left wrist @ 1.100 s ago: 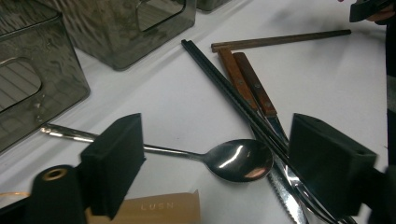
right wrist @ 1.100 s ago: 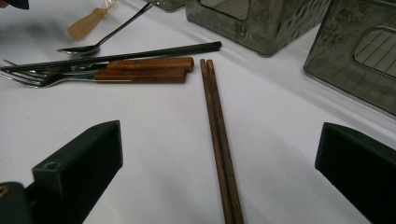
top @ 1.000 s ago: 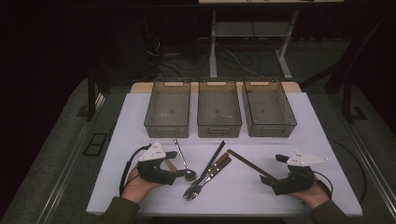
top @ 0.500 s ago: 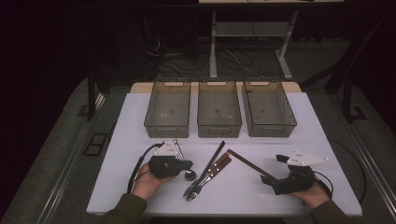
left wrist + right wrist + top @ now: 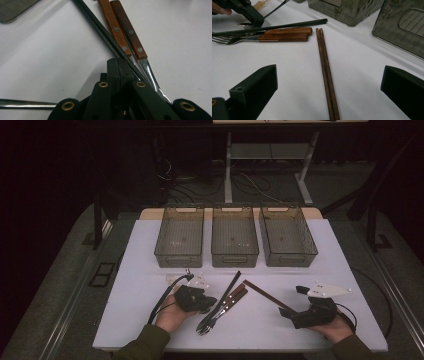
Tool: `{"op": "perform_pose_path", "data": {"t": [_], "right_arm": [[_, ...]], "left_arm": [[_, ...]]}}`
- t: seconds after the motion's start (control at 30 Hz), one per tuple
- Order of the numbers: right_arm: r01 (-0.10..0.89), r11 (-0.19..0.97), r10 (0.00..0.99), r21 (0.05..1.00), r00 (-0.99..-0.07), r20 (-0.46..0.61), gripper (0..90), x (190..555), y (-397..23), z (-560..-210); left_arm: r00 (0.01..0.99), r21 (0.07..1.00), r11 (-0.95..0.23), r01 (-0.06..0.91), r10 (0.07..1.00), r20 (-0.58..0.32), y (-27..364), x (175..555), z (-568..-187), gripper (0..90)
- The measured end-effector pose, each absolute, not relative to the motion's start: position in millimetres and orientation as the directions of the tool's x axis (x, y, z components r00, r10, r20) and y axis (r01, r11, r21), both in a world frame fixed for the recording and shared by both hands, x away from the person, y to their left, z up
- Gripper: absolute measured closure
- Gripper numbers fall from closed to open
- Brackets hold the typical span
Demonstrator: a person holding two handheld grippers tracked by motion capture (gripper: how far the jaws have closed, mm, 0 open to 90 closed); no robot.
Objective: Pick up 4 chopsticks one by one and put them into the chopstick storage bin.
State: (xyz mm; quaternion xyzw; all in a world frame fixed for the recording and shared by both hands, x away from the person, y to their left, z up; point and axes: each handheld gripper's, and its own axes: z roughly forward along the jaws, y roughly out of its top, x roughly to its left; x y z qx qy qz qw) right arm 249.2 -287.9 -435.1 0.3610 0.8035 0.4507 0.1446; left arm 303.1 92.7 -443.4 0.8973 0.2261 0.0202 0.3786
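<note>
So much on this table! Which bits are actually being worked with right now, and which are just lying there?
In hand: left gripper, shut at the black chopsticks; right gripper, open, facing the brown chopsticks.
Lying about: two wooden-handled forks, spoon, three bins.

Your left hand-held gripper (image 5: 210, 301) has slid across the counter (image 5: 150, 250) toward three o'clock and a little down, from beside the spoon to the black chopsticks (image 5: 231, 282) and wooden-handled cutlery (image 5: 235, 296). The spoon's bowl, plain to see a second ago, now lies hidden beneath it. Its jaws, apart before, have closed and now meet at their tips, hard against the black chopsticks.
</note>
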Motion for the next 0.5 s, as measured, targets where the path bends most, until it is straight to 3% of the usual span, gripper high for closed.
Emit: {"op": "perform_pose_path", "data": {"t": [0.5], "right_arm": [[0.450, 0.334, 0.714, 0.828, -0.695, 0.090, 0.5, 249.0, -288.5, -434.8]], "left_arm": [[0.901, 0.646, -0.652, 0.396, 0.411, -0.137, 96.9, 300.7, -443.1, 89.9]]}}
